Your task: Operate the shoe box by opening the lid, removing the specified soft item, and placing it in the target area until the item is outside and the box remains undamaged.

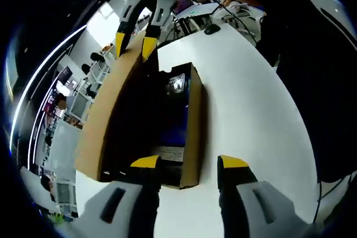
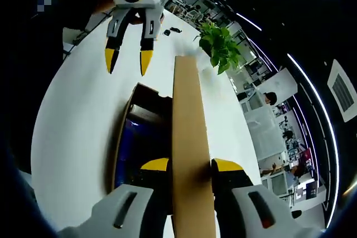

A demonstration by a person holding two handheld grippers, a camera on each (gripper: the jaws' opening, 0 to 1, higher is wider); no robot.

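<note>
Box: shoe box (image 1: 187, 132) sits on the white table (image 1: 251, 115), centre of the left gripper view; in the right gripper view it runs lower centre, left of the lid.
Lid: cardboard lid (image 2: 189, 154) is swung up. In the right gripper view you see it edge-on, a tall brown strip up the middle. In the left gripper view it's the tan panel leaning left of the box.
Right gripper: your right gripper (image 2: 189, 165) has its jaws on either side of the lid edge, pinching it, bottom centre of its own view. In the left gripper view it comes in at top centre, yellow tips on the lid's far end.
Left gripper: your left gripper (image 1: 189, 163) is spread apart, nothing between the tips, bottom centre of its own view, one tip over the box's near end and one over the table. In the right gripper view it hangs at upper left above the table, apart from the box.
Contents: dark blue item (image 1: 175, 124) inside the box; can't tell from either view what it is.
Background: potted plant (image 2: 220, 45) on the table, upper centre-right of the right gripper view, just past the lid's far end.
</note>
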